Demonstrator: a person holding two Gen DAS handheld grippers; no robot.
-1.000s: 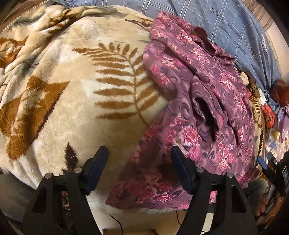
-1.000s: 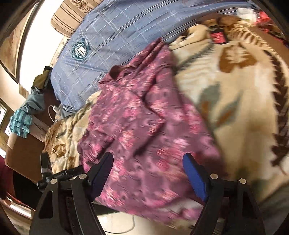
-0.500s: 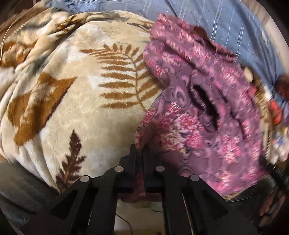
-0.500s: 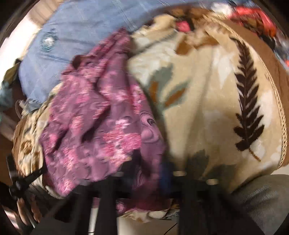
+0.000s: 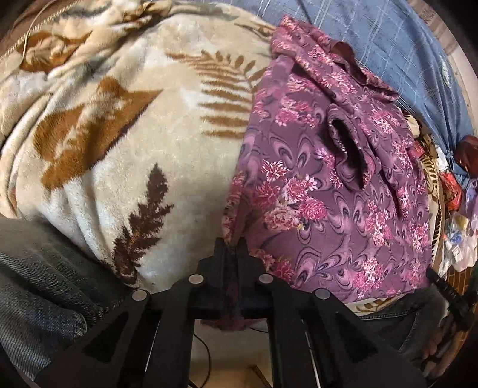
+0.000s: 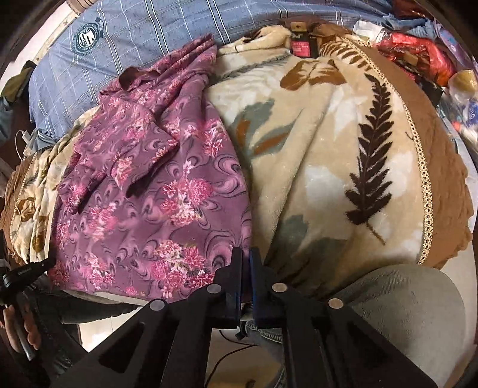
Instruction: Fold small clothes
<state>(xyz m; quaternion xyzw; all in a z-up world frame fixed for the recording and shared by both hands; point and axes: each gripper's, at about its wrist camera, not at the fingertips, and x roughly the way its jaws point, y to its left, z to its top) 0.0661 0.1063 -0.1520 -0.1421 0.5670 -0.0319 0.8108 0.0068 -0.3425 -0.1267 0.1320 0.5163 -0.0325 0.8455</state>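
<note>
Left tongs (image 5: 231,244) pinched on the near left hem corner of the shirt (image 5: 328,185). Shirt lies on the blanket (image 5: 119,149), long axis running away from both tongs toward the collar. Right tongs (image 6: 246,256) closed on the near right hem corner. Both equally near; fold likely goes forward, hem to collar.

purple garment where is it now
The purple garment lies on the leaf blanket, right in the left wrist view, left in the right wrist view, below the blue sheet.
</note>
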